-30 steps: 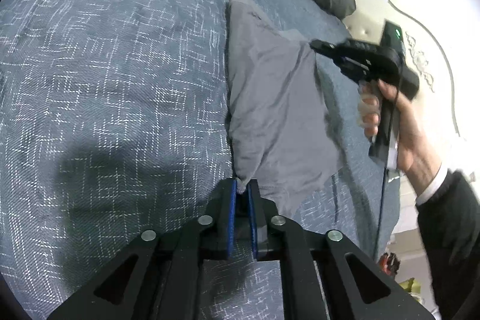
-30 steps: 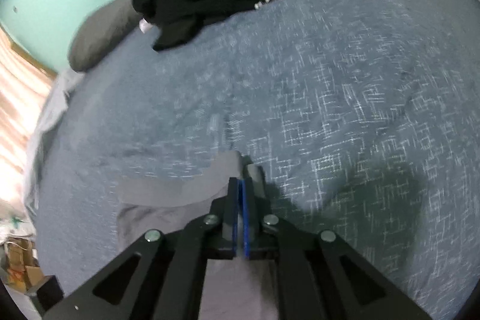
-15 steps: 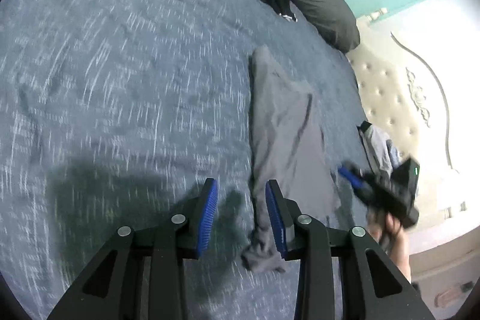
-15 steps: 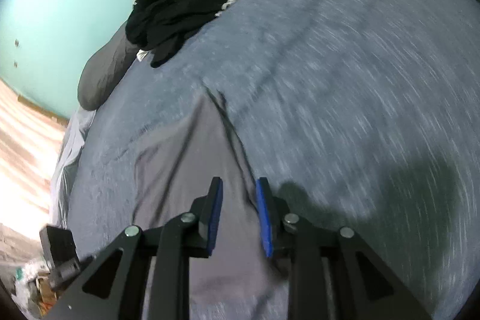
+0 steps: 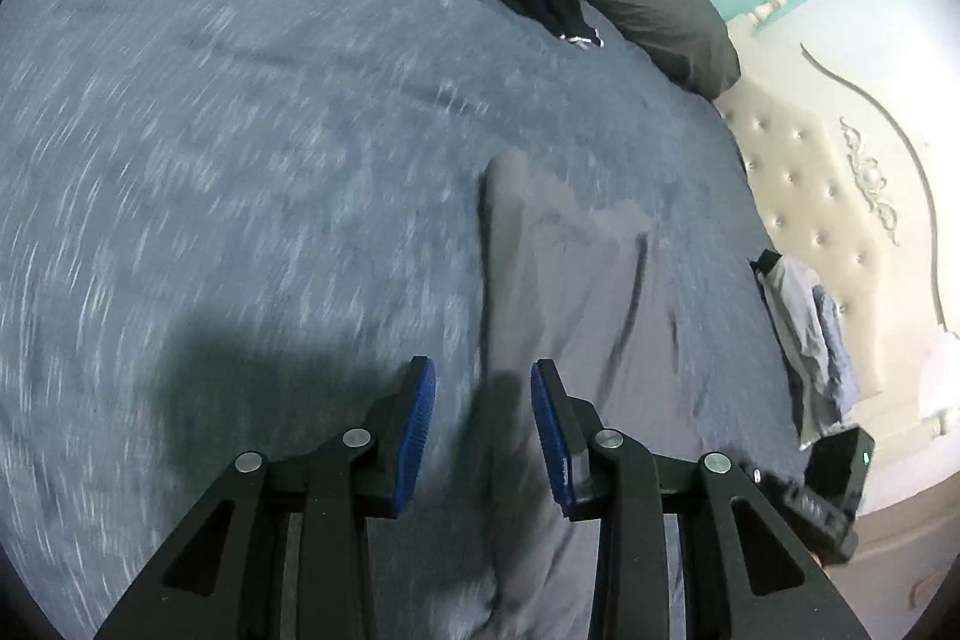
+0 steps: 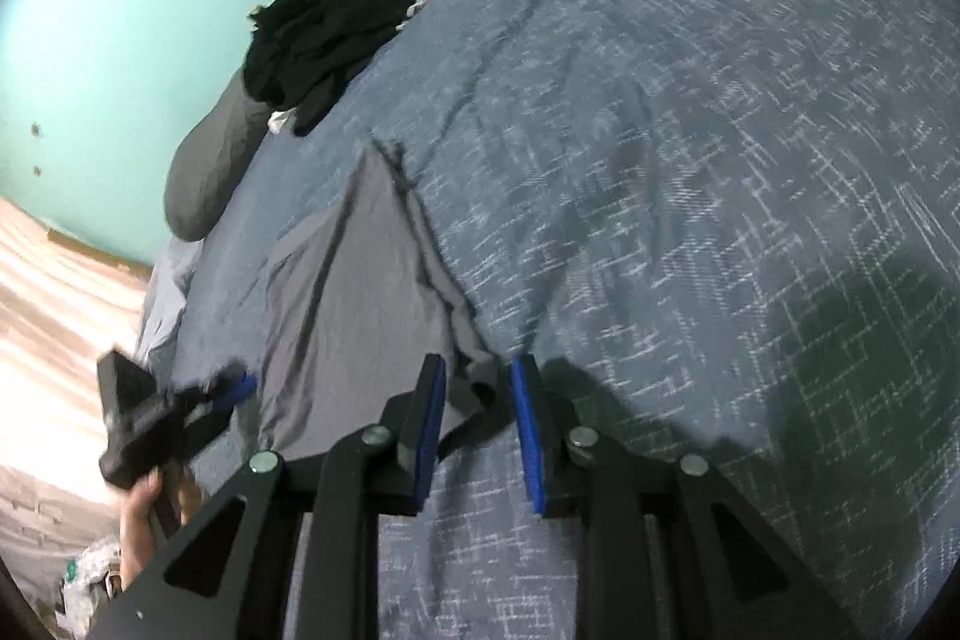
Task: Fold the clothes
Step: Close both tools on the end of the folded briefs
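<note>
1. The gray garment (image 5: 576, 292) lies flat on the blue bedspread (image 5: 240, 160), spread lengthwise away from both cameras, with one long crease down it. It looks like thin, light, limp cloth that will sag and wrinkle wherever it is not supported, so I judge it best picked up by pinching corners or a hem, one corner per gripper, and not the middle.
2. The left gripper (image 5: 483, 430) is released: its blue pads stand apart over the near end of the garment, and nothing is pinched between them.
3. The right gripper (image 6: 477, 430) is also released, with its jaws apart; a bunched corner of the garment lies on the bed just ahead of the gap, and the pads do not press it.
4. Both grippers' jaws have just been opening, and neither has cloth between its pads.
5. Count: one gray garment laid out, two grippers, and one heap of black clothes (image 6: 336, 34) well apart at the far end, resting against a dark gray pillow (image 5: 654, 16).
6. A small pile of bluish clothes (image 5: 804, 328) sits by the tufted cream headboard (image 5: 840, 184), beyond the bed's edge.
</note>
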A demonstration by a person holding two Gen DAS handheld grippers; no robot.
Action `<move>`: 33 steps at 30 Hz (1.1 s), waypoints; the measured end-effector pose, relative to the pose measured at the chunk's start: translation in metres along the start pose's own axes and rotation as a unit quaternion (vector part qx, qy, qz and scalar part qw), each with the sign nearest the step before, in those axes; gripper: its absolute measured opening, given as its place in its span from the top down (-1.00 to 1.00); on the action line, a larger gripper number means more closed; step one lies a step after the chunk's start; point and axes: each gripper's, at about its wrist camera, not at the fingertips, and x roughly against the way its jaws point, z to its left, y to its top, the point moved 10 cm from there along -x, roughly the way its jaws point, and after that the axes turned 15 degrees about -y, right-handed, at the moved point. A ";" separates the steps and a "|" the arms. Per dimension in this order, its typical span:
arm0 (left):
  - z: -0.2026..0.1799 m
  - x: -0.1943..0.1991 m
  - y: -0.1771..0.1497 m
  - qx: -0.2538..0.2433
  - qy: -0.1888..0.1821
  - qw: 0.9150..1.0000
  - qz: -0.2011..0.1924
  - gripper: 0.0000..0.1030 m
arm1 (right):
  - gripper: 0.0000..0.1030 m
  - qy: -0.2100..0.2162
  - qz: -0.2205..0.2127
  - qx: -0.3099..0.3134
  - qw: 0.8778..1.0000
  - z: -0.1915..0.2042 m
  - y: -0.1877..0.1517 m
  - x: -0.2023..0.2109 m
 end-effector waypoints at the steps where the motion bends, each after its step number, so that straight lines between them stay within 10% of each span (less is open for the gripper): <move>1: -0.002 -0.005 0.006 -0.002 0.004 1.000 0.002 0.29 | 0.56 0.004 0.000 0.006 1.000 0.003 -0.001 0.001; 23: 0.004 -0.053 0.068 -0.004 0.043 0.999 0.011 0.32 | 0.81 0.006 0.006 0.039 0.999 0.005 -0.021 0.000; 33: 0.002 -0.056 0.072 -0.015 0.039 0.999 0.012 0.84 | 0.97 0.012 -0.004 0.018 1.000 -0.006 -0.014 0.007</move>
